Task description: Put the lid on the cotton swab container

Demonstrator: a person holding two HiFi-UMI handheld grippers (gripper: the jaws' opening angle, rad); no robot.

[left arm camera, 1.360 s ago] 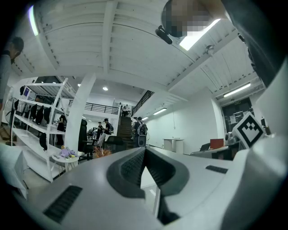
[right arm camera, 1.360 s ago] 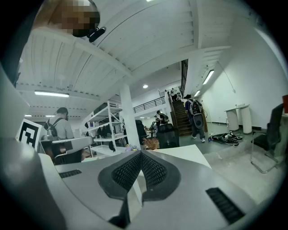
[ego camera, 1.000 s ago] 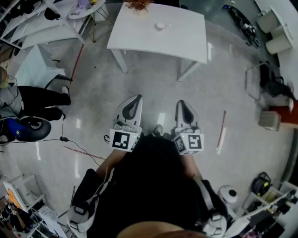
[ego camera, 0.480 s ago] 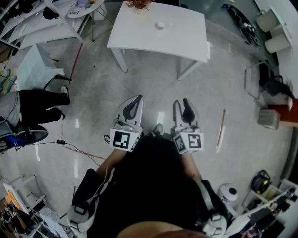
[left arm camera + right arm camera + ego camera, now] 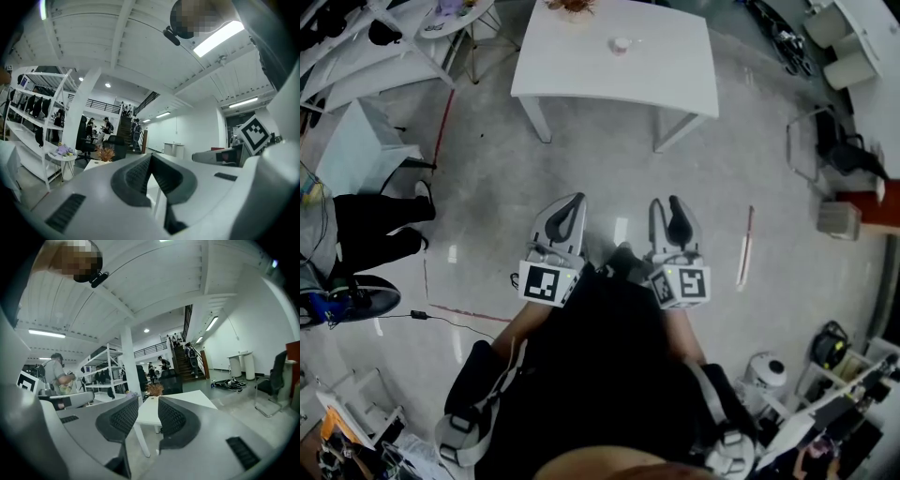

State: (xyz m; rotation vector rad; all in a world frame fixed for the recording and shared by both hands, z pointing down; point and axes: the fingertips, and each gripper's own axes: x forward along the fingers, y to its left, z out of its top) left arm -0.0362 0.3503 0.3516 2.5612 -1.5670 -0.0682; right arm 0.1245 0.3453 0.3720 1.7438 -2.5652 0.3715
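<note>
A small round white thing [image 5: 622, 44], too small to tell as lid or container, sits on the far side of the white table [image 5: 675, 75] ahead of me across the floor. Both grippers are held close to my body, well short of the table. My left gripper [image 5: 565, 214] is shut with nothing in it; its dark pads [image 5: 140, 171] meet in the left gripper view. My right gripper [image 5: 671, 217] stands open and empty, and the table's corner [image 5: 187, 401] shows through the gap between its pads [image 5: 173, 418].
A dried plant [image 5: 567, 5] stands at the table's far edge. A bystander's legs [image 5: 375, 220] and a white chair [image 5: 361, 141] are at the left. A red strip [image 5: 744, 246] lies on the floor at the right, near a black chair [image 5: 839, 155].
My right gripper's jaws have opened from shut. The left gripper stays shut. The table has slid slightly up in the head view, and the bystander at the left has shifted.
</note>
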